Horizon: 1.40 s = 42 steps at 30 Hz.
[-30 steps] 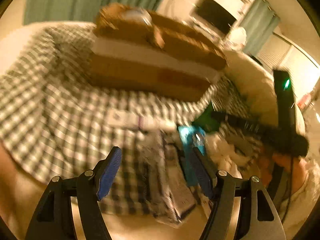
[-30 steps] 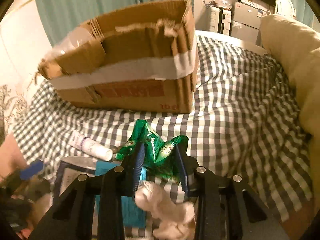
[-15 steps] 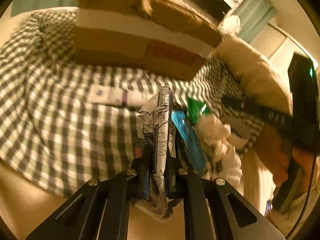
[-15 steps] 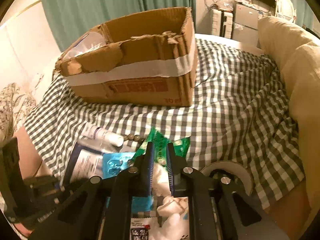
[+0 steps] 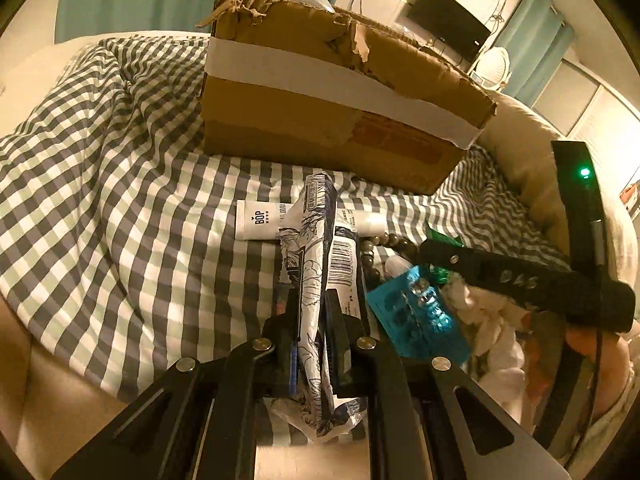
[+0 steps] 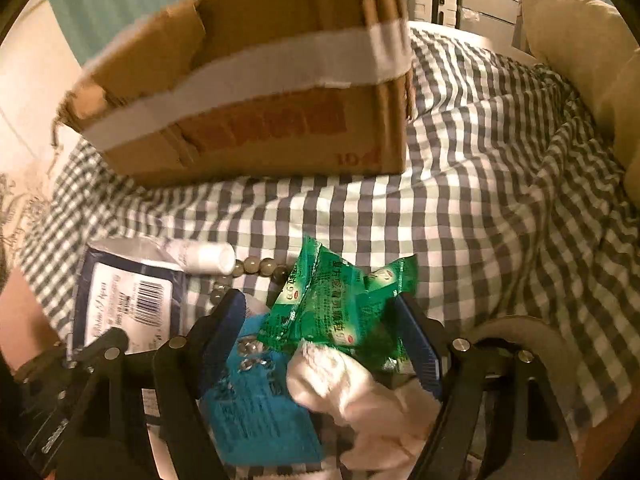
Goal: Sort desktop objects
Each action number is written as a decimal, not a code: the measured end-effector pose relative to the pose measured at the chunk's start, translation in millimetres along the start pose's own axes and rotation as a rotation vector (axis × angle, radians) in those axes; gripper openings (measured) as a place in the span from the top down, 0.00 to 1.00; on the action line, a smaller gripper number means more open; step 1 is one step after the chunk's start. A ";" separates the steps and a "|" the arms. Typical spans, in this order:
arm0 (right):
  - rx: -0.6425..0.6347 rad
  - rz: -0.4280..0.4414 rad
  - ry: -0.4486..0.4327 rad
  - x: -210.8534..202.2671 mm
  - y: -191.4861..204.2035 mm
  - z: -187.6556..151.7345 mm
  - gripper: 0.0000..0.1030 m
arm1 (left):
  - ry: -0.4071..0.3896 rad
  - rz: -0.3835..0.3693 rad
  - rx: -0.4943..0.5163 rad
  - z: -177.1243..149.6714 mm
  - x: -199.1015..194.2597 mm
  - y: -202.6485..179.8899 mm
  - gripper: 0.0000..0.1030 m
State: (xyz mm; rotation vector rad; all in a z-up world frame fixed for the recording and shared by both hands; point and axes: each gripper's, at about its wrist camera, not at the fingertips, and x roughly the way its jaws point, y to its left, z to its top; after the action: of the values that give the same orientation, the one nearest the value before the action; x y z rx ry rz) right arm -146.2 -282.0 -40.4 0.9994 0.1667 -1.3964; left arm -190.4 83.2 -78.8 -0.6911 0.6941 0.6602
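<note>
The left gripper [image 5: 316, 332] has its jaws pressed onto a white and dark blue printed packet [image 5: 314, 280], which stands on edge between them; its lower end is crumpled and partly hidden behind the gripper frame. A barcode label [image 5: 342, 264] shows on the packet's right face. Behind it lies a white tube [image 5: 260, 222], its middle covered by the packet, and a string of beads [image 5: 380, 240] of which only a few show.

The right gripper [image 6: 320, 332] has its jaws spread wide, having just been opening. A crumpled green sachet [image 6: 340, 304] sits between them; whether the pads touch it cannot be told, as this view is blurred. Below the sachet a white cloth [image 6: 360, 396] and a blue blister pack [image 6: 256, 400] overlap, both cut off by the gripper frame. To the left the tube's cap [image 6: 210, 258] and some beads [image 6: 256, 266] peek out beside the packet's label side [image 6: 128, 304].

All of it lies on a checked cloth [image 5: 120, 208]. Farther back stands a torn cardboard box [image 5: 332, 108] banded with white tape; its inside is not visible from the left view and smeared in the right.
</note>
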 end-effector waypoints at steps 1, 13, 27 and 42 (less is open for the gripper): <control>-0.004 -0.016 0.003 3.7 0.8 0.3 0.26 | -0.002 0.005 0.000 0.6 2.6 0.5 0.89; 0.043 -0.068 -0.012 9.4 -16.5 -1.6 0.60 | -0.015 -0.004 -0.012 0.8 10.4 -2.5 0.89; 0.033 0.181 -0.239 -89.2 -0.7 -3.3 0.62 | -0.179 -0.089 -0.008 12.5 -51.0 -15.9 0.89; 0.001 0.327 -0.383 -171.1 7.3 -5.1 0.62 | -0.302 -0.092 -0.016 43.0 -124.1 -31.9 0.89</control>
State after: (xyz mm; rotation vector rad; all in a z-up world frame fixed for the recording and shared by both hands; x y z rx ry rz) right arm -177.5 -153.9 68.9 0.7047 -0.2707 -1.2567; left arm -225.9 58.5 49.2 -0.6177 0.3768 0.6686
